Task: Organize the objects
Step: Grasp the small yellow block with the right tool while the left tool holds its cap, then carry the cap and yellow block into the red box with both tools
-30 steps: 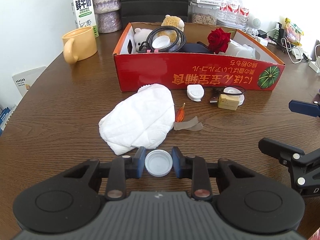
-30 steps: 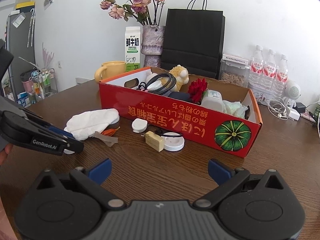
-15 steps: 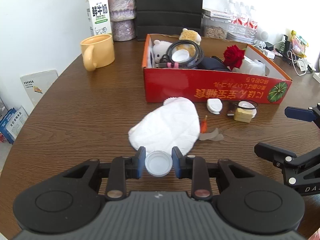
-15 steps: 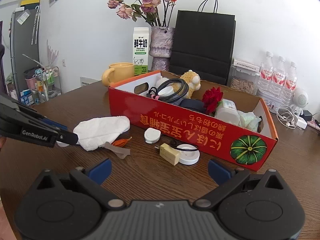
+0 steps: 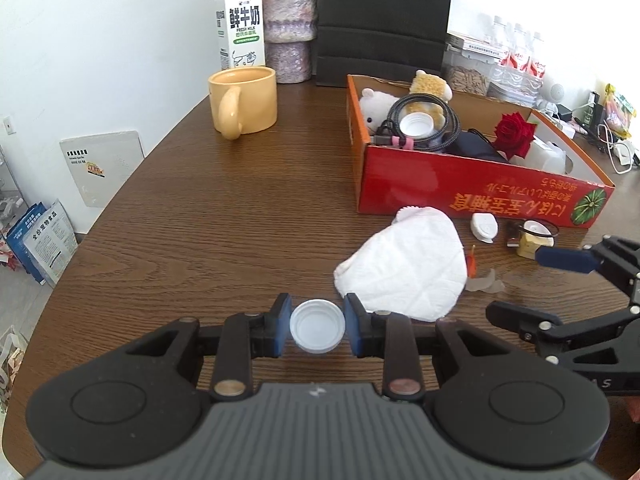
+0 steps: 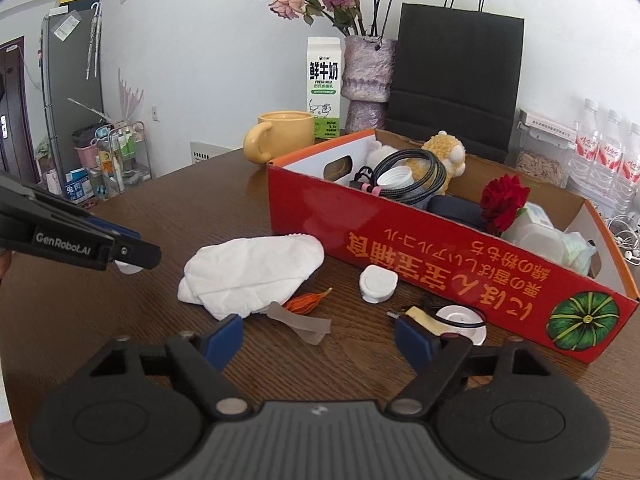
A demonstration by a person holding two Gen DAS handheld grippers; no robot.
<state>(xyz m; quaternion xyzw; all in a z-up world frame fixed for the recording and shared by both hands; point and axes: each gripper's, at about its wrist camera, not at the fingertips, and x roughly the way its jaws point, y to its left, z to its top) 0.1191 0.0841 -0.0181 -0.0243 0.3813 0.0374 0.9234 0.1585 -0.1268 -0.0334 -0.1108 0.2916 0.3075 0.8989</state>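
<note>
A white bottle cap (image 5: 317, 325) is pinched by the left gripper (image 5: 317, 326). The right gripper (image 6: 319, 334) is empty, its fingers closing over the surface (image 5: 224, 216) near a white cloth (image 6: 252, 270) and red box (image 6: 440, 256).

A lived-in home or small office room, probably: a round wooden table (image 5: 224, 216) carries a milk carton (image 6: 323, 87), a vase of dried roses (image 6: 366, 80) and a yellow mug (image 6: 286, 135). A cluttered rack (image 6: 116, 156) stands by the white wall, though its contents are too small to make out.

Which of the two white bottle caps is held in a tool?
The white cap clamped in the left tool; the other cap lies inside the cable coil.
</note>
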